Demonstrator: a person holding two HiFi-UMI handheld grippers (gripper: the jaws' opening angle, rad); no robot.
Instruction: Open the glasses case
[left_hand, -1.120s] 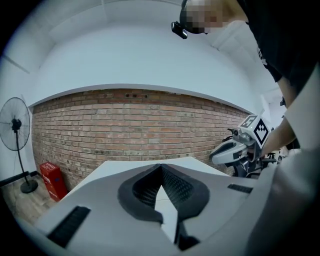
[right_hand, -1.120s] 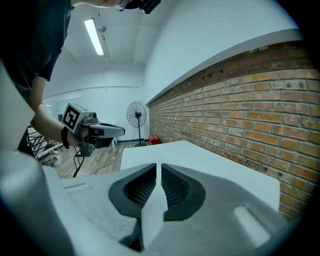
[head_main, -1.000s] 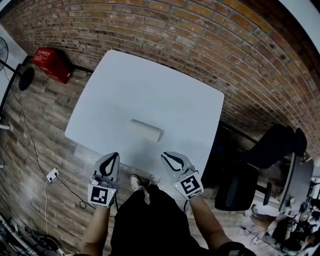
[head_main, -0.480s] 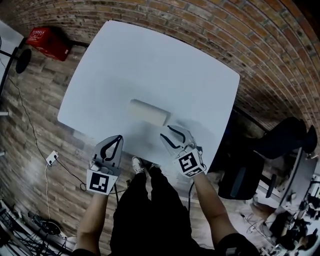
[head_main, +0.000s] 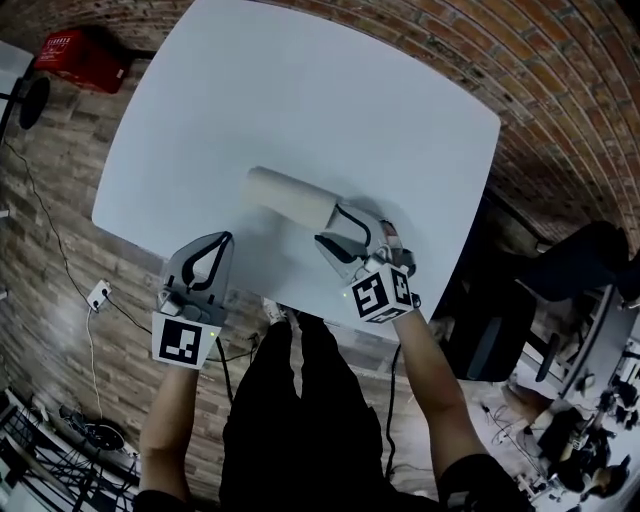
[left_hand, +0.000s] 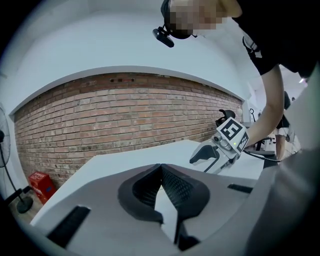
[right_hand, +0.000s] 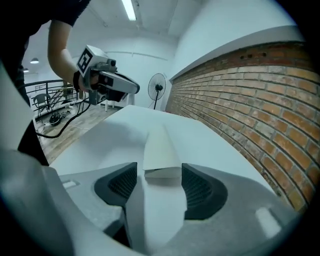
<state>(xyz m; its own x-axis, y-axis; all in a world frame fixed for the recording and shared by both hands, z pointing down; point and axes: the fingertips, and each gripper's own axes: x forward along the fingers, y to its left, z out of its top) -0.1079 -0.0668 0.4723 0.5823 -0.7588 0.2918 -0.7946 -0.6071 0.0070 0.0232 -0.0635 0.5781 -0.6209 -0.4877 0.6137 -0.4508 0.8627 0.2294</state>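
Nearest the person, the left gripper (head_main: 226, 240) hangs over the near edge of a white table (head_main: 300, 90), its jaws clenched together with nothing between them. It sits well apart from the glasses case (head_main: 293, 198), off to that case's left. The right gripper (head_main: 335, 225) is on the table just at the case's right end. In the right gripper view the right gripper's jaws are opening, and the near end of the case (right_hand: 161, 150) sits between their tips, with a thin gap at each pad, so nothing is gripped. The case is a long, pale, rounded box lying flat on the table. In the head view its long axis runs from upper left to lower right; in the right gripper view it points straight away along the line of the jaws. The case is shut, so whatever is inside is hidden. Beyond the table lie a brick floor, a red crate (head_main: 85, 55) and a black chair (head_main: 580, 270)
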